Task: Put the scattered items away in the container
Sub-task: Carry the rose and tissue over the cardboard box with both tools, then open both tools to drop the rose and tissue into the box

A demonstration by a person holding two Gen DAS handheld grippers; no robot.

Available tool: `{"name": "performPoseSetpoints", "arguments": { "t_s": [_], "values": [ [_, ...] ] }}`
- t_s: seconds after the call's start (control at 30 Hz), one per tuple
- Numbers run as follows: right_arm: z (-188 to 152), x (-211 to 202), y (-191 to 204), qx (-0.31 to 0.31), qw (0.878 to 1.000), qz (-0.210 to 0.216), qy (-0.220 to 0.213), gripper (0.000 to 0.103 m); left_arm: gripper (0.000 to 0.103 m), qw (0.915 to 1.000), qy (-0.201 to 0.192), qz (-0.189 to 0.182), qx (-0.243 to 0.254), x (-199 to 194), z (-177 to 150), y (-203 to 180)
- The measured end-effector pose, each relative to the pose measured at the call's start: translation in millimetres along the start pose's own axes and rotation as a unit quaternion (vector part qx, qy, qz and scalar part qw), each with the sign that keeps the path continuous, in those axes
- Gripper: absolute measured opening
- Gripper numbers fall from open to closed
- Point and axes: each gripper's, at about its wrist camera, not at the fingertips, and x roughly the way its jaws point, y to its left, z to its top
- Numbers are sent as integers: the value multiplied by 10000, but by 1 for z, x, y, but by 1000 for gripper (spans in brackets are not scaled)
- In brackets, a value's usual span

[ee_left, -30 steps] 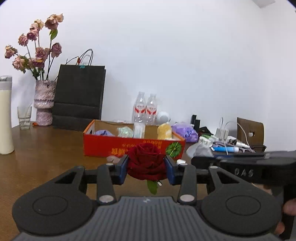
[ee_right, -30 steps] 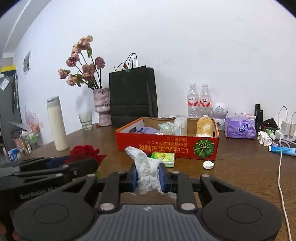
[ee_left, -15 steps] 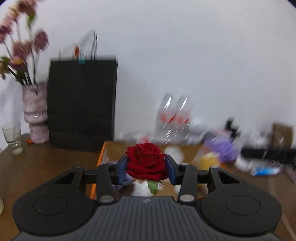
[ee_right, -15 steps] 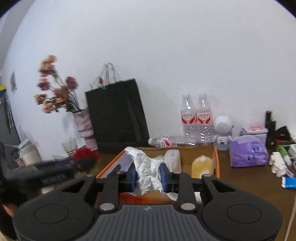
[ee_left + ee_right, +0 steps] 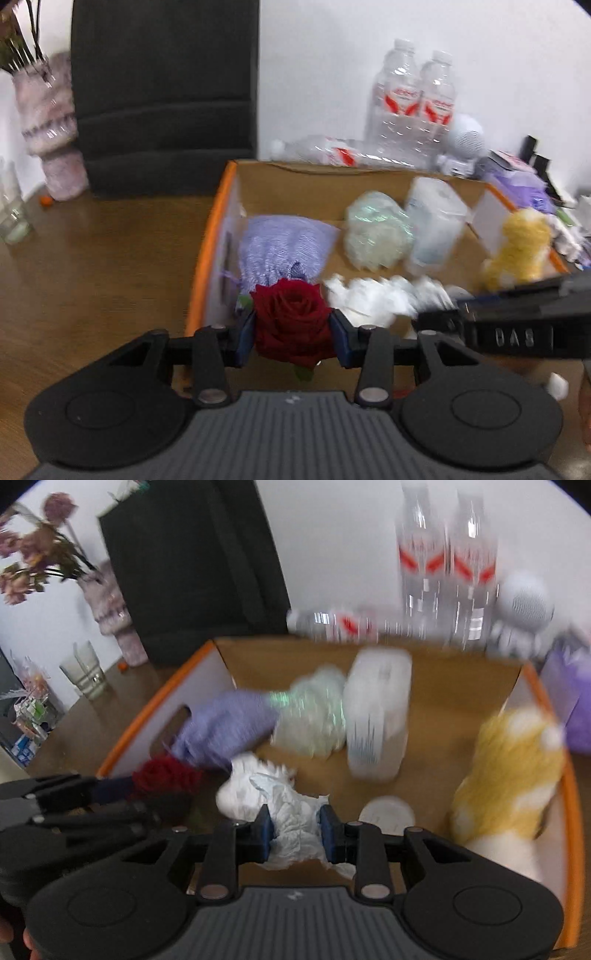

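Left gripper (image 5: 294, 334) clamping rose (image 5: 291, 321), right gripper (image 5: 295, 829) jaws opening around tissue (image 5: 291, 834)

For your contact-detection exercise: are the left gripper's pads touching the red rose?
Touching. The left wrist view shows the left gripper with both blue pads pressed against the red rose.

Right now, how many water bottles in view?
3. Two bottles stand upright side by side behind the box, left, right; a third lies flat beside them. More may be hidden.
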Motion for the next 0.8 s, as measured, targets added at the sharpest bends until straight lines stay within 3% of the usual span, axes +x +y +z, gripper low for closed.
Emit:
{"name": "performPoseSetpoints", "arguments": {
  "t_s": [0.1,0.17,0.23,0.3,0.4,0.43,0.6,0.7,0.8],
  "values": [
    [-3,11,-5,120,9992,-77,376,42,56,10000,75,-46,-7,1,1,2],
    [-4,6,-4,74,9993,-103,343,49,66,10000,41,-84,-13,-2,1,-1],
    [-2,-5,-4,146,9995,-123,257,65,68,9998,28,-160,-65,-7,4,-3],
    [1,-21,-5,265,9995,-91,135,71,68,9997,31,-218,-140,-15,9,-5],
    [4,-42,-10,370,9992,-148,62,76,73,9994,33,-227,-267,-30,17,-3],
    [4,-48,-11,371,9990,-243,63,78,80,9992,25,-220,-322,-36,18,-2],
    [-3,-77,-20,574,9975,-381,136,78,90,9994,156,-84,-310,-63,20,-7],
    [-11,-95,-19,624,9967,-502,98,79,102,9996,140,-5,-263,-80,17,-11],
    [-23,-118,-16,647,9957,-646,-127,86,103,9994,64,78,-337,-94,12,-14]
  ]
}}
